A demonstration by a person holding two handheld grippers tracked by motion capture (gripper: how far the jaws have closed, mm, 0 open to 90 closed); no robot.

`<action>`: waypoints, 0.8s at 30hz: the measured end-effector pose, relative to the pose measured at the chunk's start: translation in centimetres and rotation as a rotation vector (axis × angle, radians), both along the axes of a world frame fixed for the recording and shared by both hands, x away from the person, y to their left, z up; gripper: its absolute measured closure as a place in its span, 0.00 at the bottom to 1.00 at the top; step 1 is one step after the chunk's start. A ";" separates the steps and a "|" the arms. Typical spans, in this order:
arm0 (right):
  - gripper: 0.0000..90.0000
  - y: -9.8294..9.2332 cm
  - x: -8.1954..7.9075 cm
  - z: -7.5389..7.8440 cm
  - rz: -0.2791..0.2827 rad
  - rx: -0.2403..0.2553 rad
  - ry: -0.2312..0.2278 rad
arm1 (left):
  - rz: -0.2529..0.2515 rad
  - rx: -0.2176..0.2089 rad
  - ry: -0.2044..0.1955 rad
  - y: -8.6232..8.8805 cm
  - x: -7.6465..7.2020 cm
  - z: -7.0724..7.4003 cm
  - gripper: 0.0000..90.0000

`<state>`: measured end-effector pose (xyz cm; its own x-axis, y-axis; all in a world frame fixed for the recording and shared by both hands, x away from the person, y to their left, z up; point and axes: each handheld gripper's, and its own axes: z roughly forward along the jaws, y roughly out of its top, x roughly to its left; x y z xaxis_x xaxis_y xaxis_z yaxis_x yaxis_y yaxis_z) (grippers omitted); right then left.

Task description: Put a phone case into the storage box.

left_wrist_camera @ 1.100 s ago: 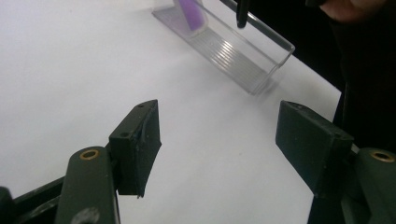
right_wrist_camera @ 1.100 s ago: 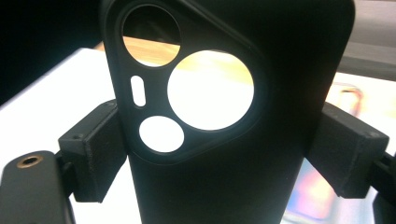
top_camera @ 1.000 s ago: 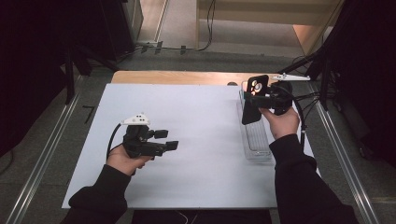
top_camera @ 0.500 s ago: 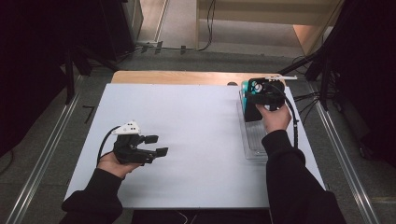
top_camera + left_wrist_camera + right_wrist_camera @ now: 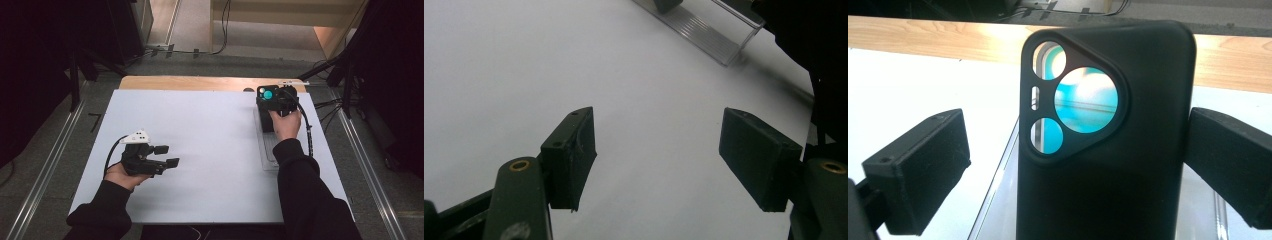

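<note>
A black phone case [image 5: 264, 116] with a three-cornered camera cut-out stands upright at the far end of a clear plastic tray [image 5: 270, 150] on the right of the white table [image 5: 210, 130]. My right gripper [image 5: 268, 107] straddles the phone case [image 5: 1108, 165]. Its jaws have just been opening, with the case still between them. The left pad [image 5: 923, 175] stands clear of the case's side and the right pad [image 5: 1233, 160] sits close beside it. My left gripper [image 5: 169, 155] hovers low over the table at the near left, open [image 5: 656, 155] with nothing between its pads.
A wooden strip [image 5: 200, 82] runs along the table's far edge. The clear tray [image 5: 714, 30] and a dark sleeve [image 5: 824, 60] appear across the table in the left gripper view. Metal rails flank the table on both sides.
My right hand has carried the phone case forward and down to the tray's far end, and its jaws have spread off the case. The left hand has hardly moved.
</note>
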<state>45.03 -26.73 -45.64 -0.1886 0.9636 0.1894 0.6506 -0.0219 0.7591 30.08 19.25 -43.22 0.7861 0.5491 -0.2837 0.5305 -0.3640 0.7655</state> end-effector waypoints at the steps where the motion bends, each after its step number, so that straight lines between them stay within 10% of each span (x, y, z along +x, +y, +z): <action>1: 0.00 -0.1 -0.2 0.2 0.002 0.003 -0.005 | 0.001 -0.001 0.001 0.0 0.0 0.0 0.35; 7: 0.00 -0.3 -3.0 3.0 0.047 0.043 -0.063 | 0.003 -0.001 0.019 0.3 0.0 -0.3 0.35; 24: 0.13 2.7 -11.3 4.0 0.384 0.080 0.043 | 0.020 0.025 0.037 1.2 -0.7 -0.7 0.35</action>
<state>33.72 -24.05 -41.63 -0.5232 0.8062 0.2763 0.6537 0.1716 0.7370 29.37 20.49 -43.94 0.7637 0.5722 -0.2987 0.5662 -0.3715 0.7359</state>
